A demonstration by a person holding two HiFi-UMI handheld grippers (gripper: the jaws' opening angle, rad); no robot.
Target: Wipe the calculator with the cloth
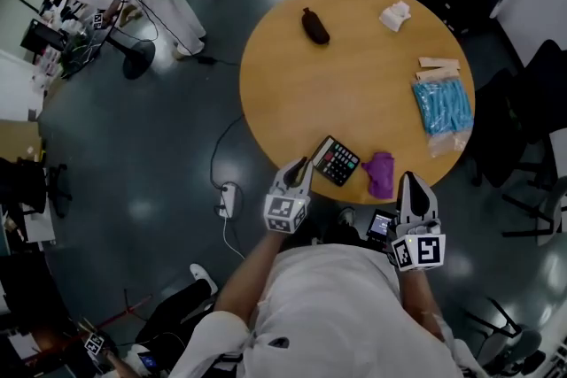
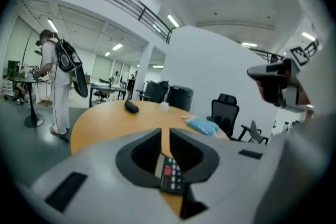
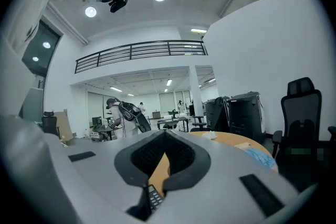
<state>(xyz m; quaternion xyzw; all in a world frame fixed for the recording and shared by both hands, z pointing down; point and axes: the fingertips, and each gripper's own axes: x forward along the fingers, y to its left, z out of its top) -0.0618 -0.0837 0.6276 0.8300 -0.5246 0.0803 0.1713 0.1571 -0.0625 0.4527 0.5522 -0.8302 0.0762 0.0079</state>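
Observation:
The black calculator point(image 1: 336, 160) lies at the near edge of the round wooden table point(image 1: 354, 75), and the purple cloth point(image 1: 380, 173) lies bunched just to its right. My left gripper point(image 1: 299, 165) hovers at the table's edge, its tips right beside the calculator's left corner. In the left gripper view the calculator point(image 2: 169, 174) shows below the jaws, and the left gripper point(image 2: 164, 132) stands a slim crack open with nothing in it. My right gripper point(image 1: 409, 181) hangs just off the rim, right of the cloth. That right gripper point(image 3: 164, 136) is shut and empty, with the calculator point(image 3: 154, 198) below it.
Farther back on the table lie a dark pouch point(image 1: 314, 25), a crumpled white tissue point(image 1: 395, 15), a blue packet point(image 1: 443, 106) and pale sticks point(image 1: 439, 66). Office chairs point(image 1: 523, 111) stand to the right. A power strip point(image 1: 228, 199) with its cable lies on the floor. A person with a backpack point(image 2: 55, 86) stands at the far left.

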